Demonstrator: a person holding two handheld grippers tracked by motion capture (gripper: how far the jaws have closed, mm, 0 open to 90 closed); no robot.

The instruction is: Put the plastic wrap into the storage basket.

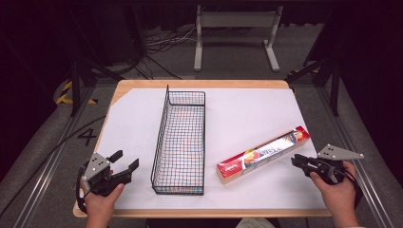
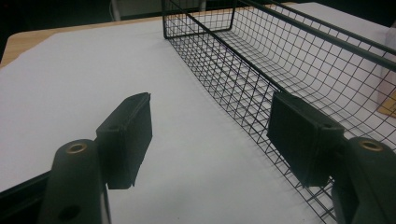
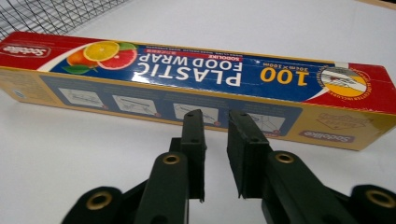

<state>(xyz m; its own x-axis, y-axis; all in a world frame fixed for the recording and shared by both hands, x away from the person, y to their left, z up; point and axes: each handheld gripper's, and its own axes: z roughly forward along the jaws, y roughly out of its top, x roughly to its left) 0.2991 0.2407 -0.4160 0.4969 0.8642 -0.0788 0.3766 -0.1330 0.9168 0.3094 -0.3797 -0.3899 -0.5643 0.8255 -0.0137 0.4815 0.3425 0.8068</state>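
Note:
A long plastic food wrap box [image 1: 263,154] [image 3: 187,70] in red, blue and yellow lies at an angle on the white sheet, right of the black wire basket [image 1: 167,109] [image 2: 243,70]. My right gripper [image 1: 295,160] [image 3: 215,116] sits just short of the box's long side, its jaws almost together with only a slim gap and nothing between them. My left gripper [image 1: 126,159] [image 2: 210,112] rests near the front left, beside the basket's near left corner. Its jaws are wide open and empty. The basket holds nothing.
A white sheet [image 1: 247,114] covers the wooden table [image 1: 199,83]. The basket runs lengthwise from front to back in the middle. Beyond the table are a metal stand [image 1: 235,28], cables and dark floor.

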